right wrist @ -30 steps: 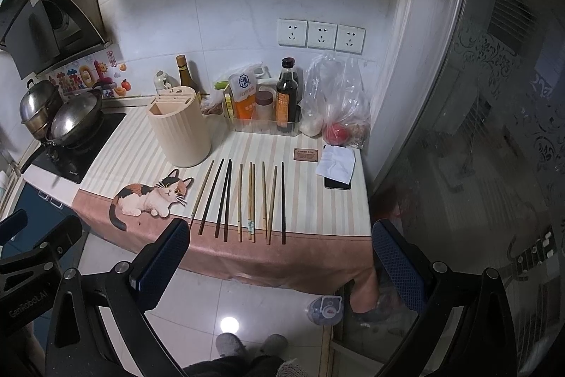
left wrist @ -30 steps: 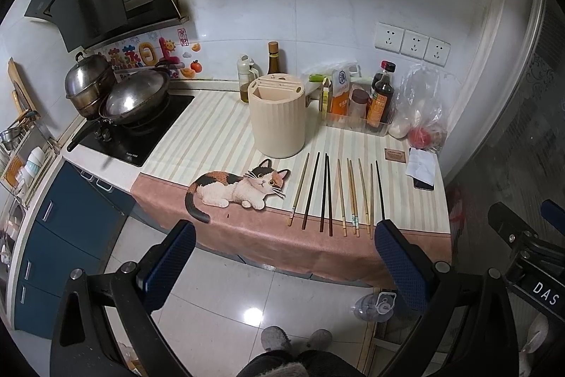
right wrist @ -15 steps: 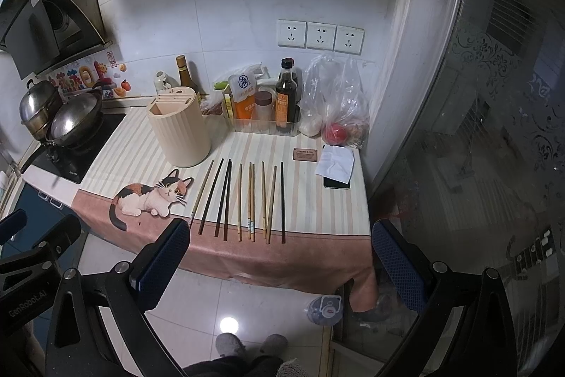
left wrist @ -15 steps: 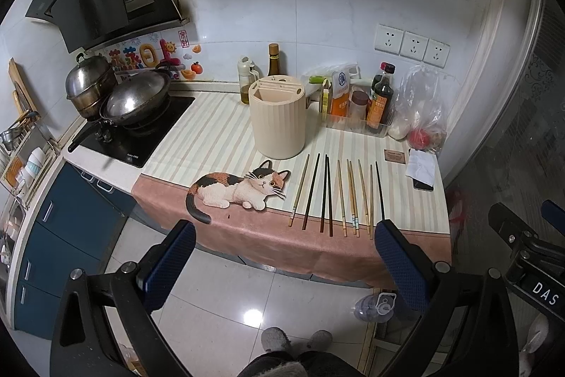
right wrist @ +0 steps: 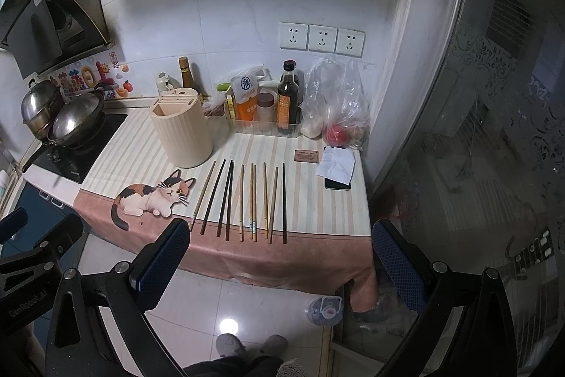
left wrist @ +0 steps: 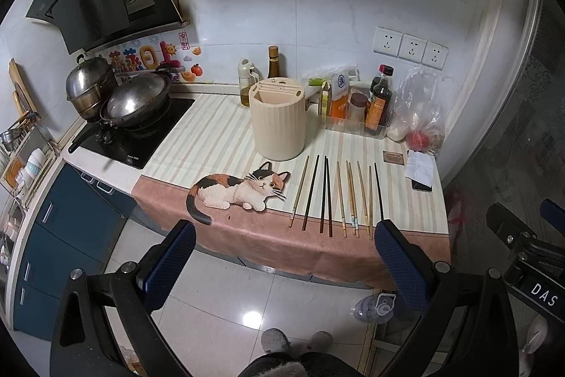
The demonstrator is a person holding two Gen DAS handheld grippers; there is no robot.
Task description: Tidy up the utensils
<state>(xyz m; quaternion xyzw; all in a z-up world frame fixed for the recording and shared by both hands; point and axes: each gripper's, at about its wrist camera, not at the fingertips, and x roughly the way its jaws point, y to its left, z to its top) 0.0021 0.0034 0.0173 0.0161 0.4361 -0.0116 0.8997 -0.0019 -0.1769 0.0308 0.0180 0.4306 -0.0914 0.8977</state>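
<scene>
Chopsticks (left wrist: 335, 196) lie fanned mid-frame on the desk (left wrist: 226, 136), below the cream holder (left wrist: 278, 119), easy to pick singly. My left tongs (left wrist: 282, 265) and right tongs (right wrist: 280, 262) hang apart, empty, low in frame.

Chopsticks (left wrist: 333, 196) look like wood — some pale and bare, some dark brown, one near-black with a slight sheen; holder (left wrist: 278, 119) is cream, ribbed, matt, plastic by the look of it. Counter cover (left wrist: 212, 143) reads as soft striped cloth with a printed cat; wok (left wrist: 136, 99) and steamer pot (left wrist: 88, 85) are shiny bare metal — cooktop (left wrist: 141, 136) glossy black. Floor tiles (left wrist: 219, 302) are polished and reflective, gripper pads (left wrist: 400, 265) textured blue, the bag (left wrist: 420, 108) thin crinkled clear plastic.
</scene>
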